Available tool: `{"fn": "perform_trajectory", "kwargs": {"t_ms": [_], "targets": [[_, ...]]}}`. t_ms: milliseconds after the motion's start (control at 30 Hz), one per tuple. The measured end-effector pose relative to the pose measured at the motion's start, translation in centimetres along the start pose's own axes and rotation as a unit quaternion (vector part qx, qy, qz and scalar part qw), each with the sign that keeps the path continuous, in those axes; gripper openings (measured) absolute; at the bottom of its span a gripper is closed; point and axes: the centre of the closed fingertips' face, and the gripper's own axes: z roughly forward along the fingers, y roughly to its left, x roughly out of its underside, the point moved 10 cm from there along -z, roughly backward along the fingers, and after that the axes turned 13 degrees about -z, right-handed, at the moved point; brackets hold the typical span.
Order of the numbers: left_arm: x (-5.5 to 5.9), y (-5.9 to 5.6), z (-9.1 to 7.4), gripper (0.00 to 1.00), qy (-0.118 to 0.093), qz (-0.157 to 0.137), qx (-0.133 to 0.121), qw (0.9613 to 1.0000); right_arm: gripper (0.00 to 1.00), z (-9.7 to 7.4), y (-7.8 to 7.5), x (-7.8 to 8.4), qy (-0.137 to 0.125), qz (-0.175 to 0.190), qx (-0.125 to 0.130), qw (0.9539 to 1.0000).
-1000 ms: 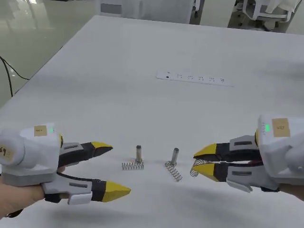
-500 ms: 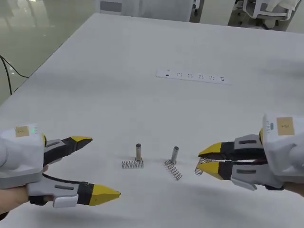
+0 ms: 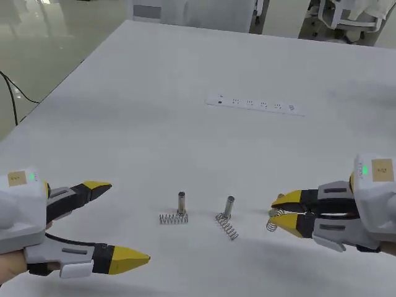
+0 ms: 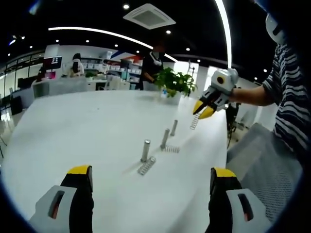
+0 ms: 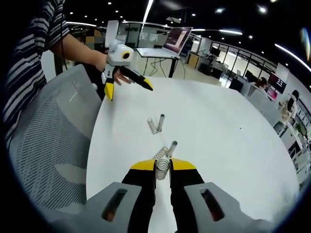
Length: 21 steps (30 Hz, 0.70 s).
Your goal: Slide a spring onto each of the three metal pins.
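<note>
Two pins [image 3: 180,202] stand with loose springs [image 3: 173,218] lying beside them in the head view, the left gripper [image 4: 151,171] gapes wide and empty in its view, and the right gripper [image 5: 162,165] pinches one spring [image 5: 162,171] in its own.

Bare pins [image 3: 181,202] stand upright; two springs [image 3: 173,218] lie beside them; one spring [image 5: 162,170] in right claw [image 3: 275,213].

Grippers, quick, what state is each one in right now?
Left gripper: open, holding nothing.
Right gripper: shut on a spring.
</note>
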Motion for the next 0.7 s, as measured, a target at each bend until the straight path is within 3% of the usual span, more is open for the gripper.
{"fn": "perform_trajectory", "kwargs": {"t_ms": [400,700], "targets": [[0.1,-0.3,0.1,0.98,-0.001,-0.003,0.005,1.0,0.07,-0.6,-1.3,0.6,0.01,0.01,0.022,0.9997],[0.0,-0.3,0.1,0.98,-0.004,-0.005,0.004,1.0,0.07,-0.4,-3.0,1.2,0.011,0.036,0.054,0.9978]]}}
